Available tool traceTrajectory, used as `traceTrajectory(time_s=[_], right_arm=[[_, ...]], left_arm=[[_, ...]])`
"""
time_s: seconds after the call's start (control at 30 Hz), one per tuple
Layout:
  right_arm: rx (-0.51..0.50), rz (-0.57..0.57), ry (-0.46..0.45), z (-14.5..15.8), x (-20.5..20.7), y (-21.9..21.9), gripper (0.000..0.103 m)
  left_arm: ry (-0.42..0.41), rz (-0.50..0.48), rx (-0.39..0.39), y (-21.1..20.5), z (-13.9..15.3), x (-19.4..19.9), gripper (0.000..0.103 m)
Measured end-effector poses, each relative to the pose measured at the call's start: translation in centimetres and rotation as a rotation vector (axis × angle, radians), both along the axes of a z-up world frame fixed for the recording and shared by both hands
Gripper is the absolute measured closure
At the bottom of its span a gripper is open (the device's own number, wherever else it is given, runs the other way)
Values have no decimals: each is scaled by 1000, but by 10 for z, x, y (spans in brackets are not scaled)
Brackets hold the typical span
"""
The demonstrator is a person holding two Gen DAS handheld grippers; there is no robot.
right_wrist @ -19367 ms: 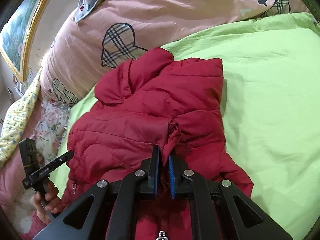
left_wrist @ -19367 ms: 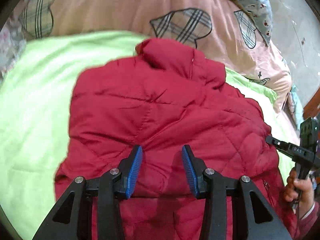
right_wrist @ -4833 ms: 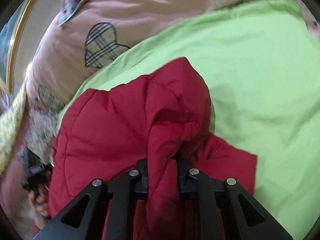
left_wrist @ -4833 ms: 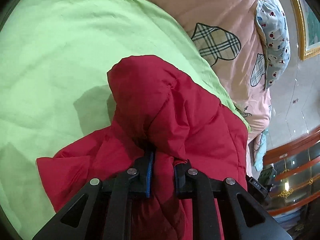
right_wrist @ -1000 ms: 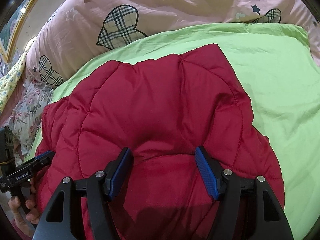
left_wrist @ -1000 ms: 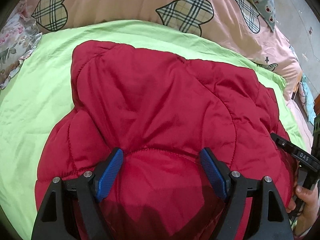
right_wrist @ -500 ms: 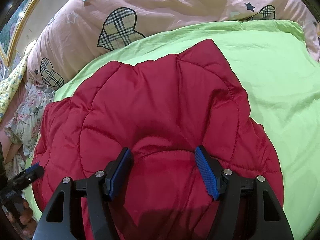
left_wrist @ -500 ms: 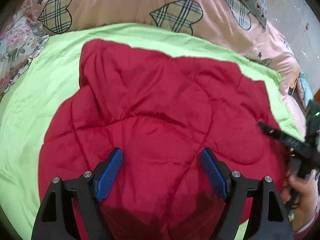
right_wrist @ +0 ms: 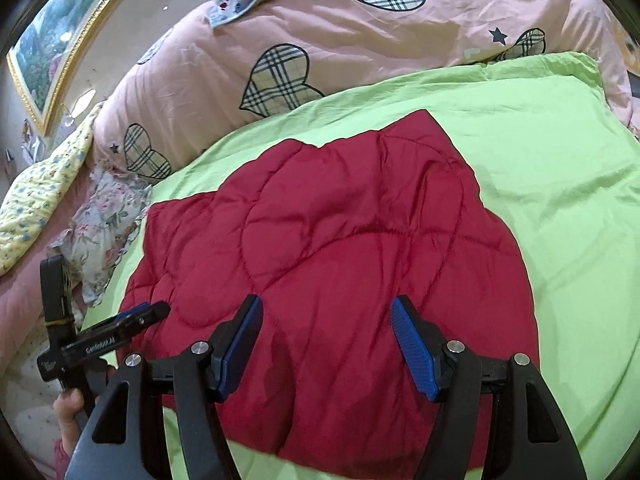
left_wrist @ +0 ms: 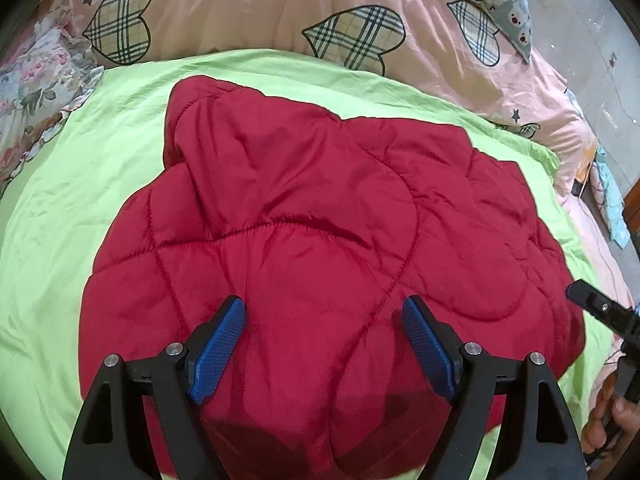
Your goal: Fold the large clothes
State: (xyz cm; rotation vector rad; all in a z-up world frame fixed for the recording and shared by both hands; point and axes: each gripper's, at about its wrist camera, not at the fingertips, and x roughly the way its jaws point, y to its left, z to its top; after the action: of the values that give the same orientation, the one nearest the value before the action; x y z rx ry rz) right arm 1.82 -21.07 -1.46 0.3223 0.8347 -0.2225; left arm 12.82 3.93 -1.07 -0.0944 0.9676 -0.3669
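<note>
A red quilted jacket (left_wrist: 320, 232) lies folded into a compact bundle on a lime green sheet (left_wrist: 60, 208); it also shows in the right wrist view (right_wrist: 340, 240). My left gripper (left_wrist: 322, 312) is open and empty, hovering above the bundle's near part. My right gripper (right_wrist: 326, 312) is open and empty, also above the near part. The left gripper shows at the left of the right wrist view (right_wrist: 120, 328). The right gripper's finger (left_wrist: 596, 306) shows at the right edge of the left wrist view.
A pink quilt with plaid hearts (left_wrist: 240, 8) is heaped behind the sheet, also seen in the right wrist view (right_wrist: 360, 32). A floral cloth (left_wrist: 28, 92) lies at the left. A framed picture (right_wrist: 56, 48) hangs on the wall.
Both grippers have pulled back and up from the jacket, which now lies flatter and farther off. Both stay open.
</note>
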Motion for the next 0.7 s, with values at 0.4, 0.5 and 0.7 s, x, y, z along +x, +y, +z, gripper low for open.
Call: traceTrajectory(time_s=[0.4,0.5,0.7], right_arm=[[18,17,-18,8,-19,8,32],[16,24,-25,10,-23,10,32],[24,21,-28,11,-30,8,32]], left_arm=[[-1,-17,-13,15,16,-38,22],[-3,-26,-5,15,19,-44,22],[-6,-32,10,15,21,-51,22]])
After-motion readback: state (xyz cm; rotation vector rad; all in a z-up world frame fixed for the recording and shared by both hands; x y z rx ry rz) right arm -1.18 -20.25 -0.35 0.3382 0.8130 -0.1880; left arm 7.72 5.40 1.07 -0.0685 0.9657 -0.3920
